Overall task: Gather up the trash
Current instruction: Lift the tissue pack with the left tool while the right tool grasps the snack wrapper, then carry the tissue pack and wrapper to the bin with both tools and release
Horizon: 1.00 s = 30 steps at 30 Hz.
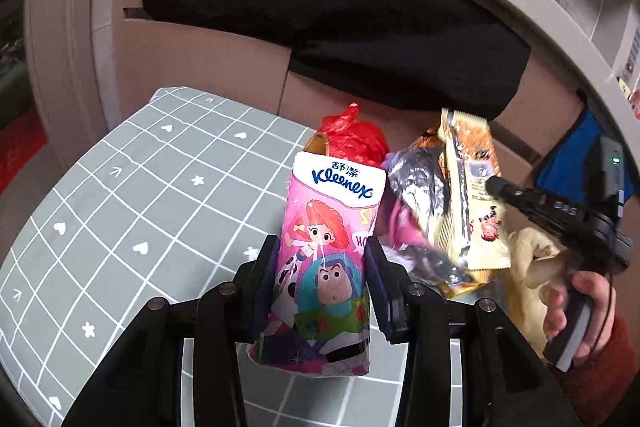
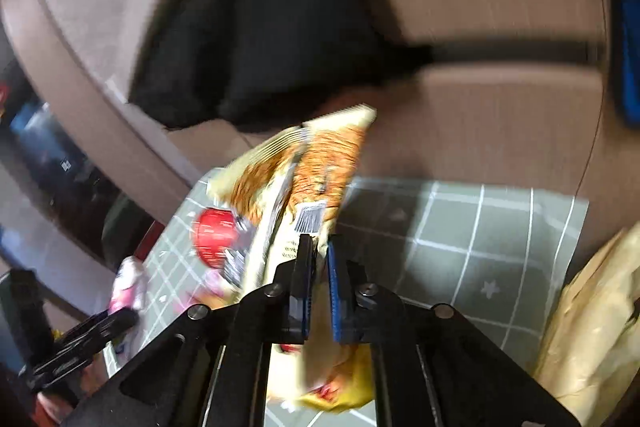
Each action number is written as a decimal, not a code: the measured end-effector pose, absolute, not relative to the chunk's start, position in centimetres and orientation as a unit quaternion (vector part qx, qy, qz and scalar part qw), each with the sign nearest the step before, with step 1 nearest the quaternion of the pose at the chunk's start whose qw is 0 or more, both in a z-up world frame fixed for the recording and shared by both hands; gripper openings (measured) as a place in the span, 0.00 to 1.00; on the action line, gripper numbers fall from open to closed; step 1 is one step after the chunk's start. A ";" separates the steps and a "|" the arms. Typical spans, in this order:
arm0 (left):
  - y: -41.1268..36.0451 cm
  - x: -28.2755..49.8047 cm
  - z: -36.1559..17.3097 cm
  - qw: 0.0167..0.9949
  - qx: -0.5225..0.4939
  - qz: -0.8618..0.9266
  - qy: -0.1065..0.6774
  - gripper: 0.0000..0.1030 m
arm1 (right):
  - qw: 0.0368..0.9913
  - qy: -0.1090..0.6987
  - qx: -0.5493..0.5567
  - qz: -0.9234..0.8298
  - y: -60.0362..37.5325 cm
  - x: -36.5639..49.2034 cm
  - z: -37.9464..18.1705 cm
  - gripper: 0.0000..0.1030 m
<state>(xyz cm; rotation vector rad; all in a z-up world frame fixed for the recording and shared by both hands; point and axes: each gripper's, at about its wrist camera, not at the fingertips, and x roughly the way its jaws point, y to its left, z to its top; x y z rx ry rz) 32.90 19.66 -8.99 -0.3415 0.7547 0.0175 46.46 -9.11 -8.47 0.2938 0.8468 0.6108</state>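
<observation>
Grey gridded cloth covers the worktop (image 1: 132,195), with cardboard boxes and a black fabric (image 1: 320,11) behind it at 12 o'clock.

Left wrist view: my left claw (image 1: 322,259) pinches a pink Kleenex tissue pack (image 1: 332,231) across its width. The pack's long axis runs straight ahead along the fingers, toward 12 o'clock, its printed top end free and raised off the cloth. Beyond that end, at 12 o'clock, sits a red knotted bag (image 1: 354,139). At 2 o'clock hangs a tan snack wrapper (image 1: 468,195), carried by my right claw (image 1: 494,183), which enters from 3 o'clock with my hand (image 1: 580,303) on its handle. A pale crumpled bag (image 1: 536,275) lies just beside that hand.

Right wrist view (motion-blurred): my right claw (image 2: 318,267) is pressed nearly together on the lower part of the snack wrapper (image 2: 316,179), whose long axis rises ahead and leans slightly toward 11 o'clock. The red bag (image 2: 214,237) lies at 10 o'clock from this claw; the pale bag (image 2: 596,323) stands at 4 o'clock, near the worktop's right edge.

Judgement: both claws are loaded, so the coming move turns on the pale bag, if it is the receptacle. It lies to the right; the right claw is nearer, and the left must cross toward 3 o'clock.
</observation>
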 end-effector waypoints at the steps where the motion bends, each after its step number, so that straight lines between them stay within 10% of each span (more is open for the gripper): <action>1: 19.4 32.9 -8.6 0.917 -0.166 0.006 0.363 0.42 | 0.861 0.392 0.135 0.294 -9.3 45.9 -7.4 0.06; 30: 3.4 34.5 4.4 0.964 -0.100 -0.093 0.230 0.42 | 0.946 0.213 0.052 0.238 -21.7 35.1 6.5 0.06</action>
